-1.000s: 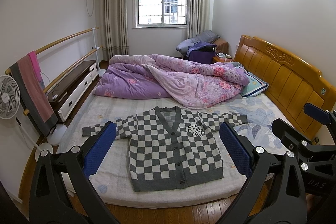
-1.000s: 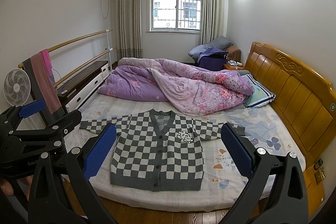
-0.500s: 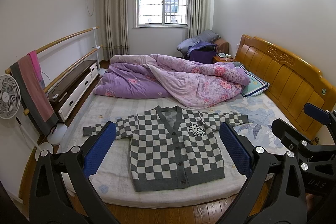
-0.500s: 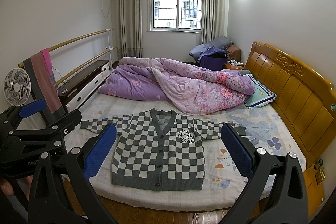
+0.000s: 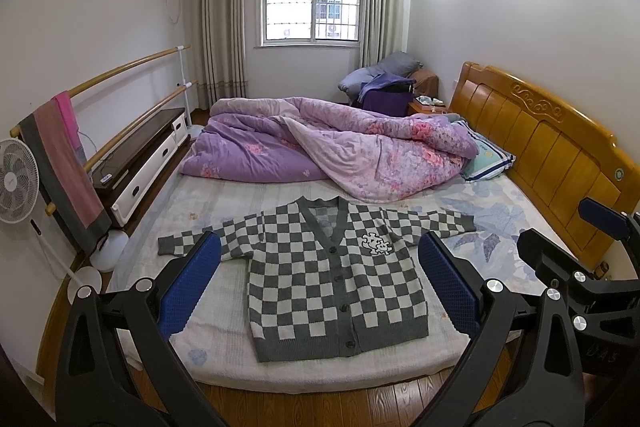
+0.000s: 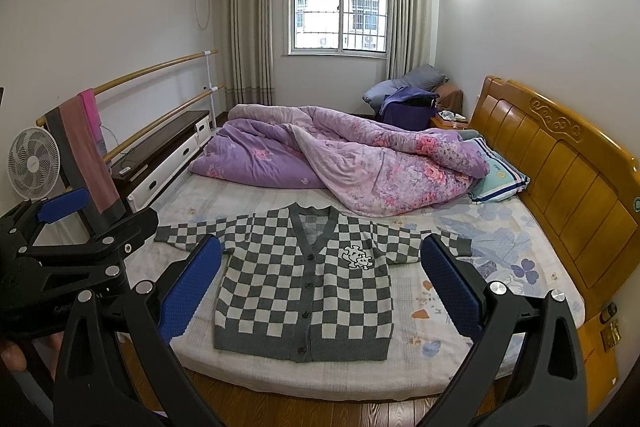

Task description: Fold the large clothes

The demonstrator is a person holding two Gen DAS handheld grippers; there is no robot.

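Cardigan [image 5: 336,279] spread flat, unfolded; folding not begun.

Laid face up, buttoned, at near edge of bed [image 5: 224,363]; hem toward near edge, collar toward duvet [image 5: 320,147] at far side. Body axis near-to-far, sleeves out sideways toward headboard [image 5: 552,147] and foot. No fold visible: sleeves and body all left to do. Left gripper [image 5: 318,287] and right gripper [image 6: 320,291] above floor short of bed, jaws wide apart, holding nothing, clear of cloth.
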